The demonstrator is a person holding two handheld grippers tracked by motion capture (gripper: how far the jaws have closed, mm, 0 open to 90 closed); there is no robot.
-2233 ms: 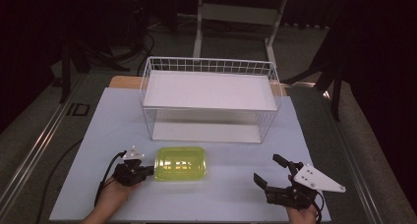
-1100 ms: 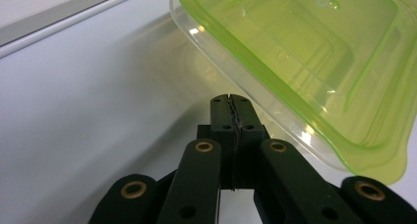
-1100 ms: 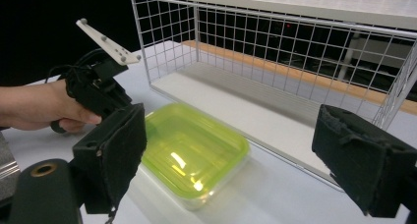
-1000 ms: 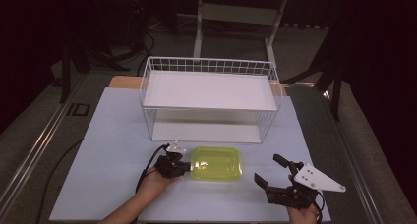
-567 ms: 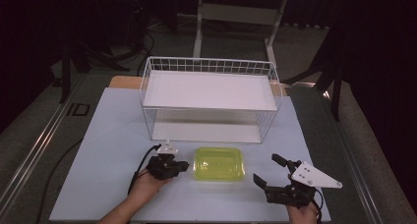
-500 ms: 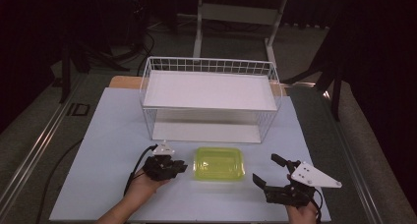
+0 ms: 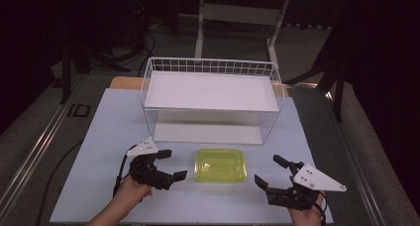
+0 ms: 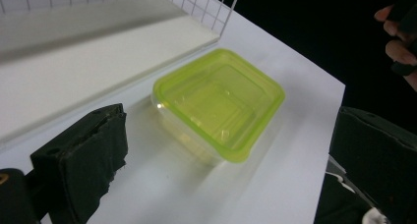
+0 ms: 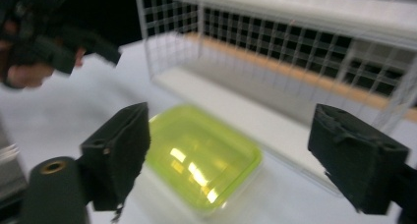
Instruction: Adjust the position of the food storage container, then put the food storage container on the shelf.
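While unheld, container (image 7: pixel 221 164) between grippers

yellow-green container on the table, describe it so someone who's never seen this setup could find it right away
Start at the white wire shelf rack standing at the far side of the pale table. On the tabletop just in front of the rack lies a low rectangular box with rounded corners, between the left gripper and the right gripper, touching neither. Its translucent yellow-green lid is the only bright colour there.

The right hand-held gripper (image 9: pixel 228 160) holds its black jaws wide apart, with a yellow-green lidded container (image 9: pixel 201 157) lying on the white worktop (image 9: pixel 98 94) just ahead between them. Beyond it stands a white wire basket (image 9: pixel 275 47), and the other hand-held gripper (image 9: pixel 74 42) hovers far left.
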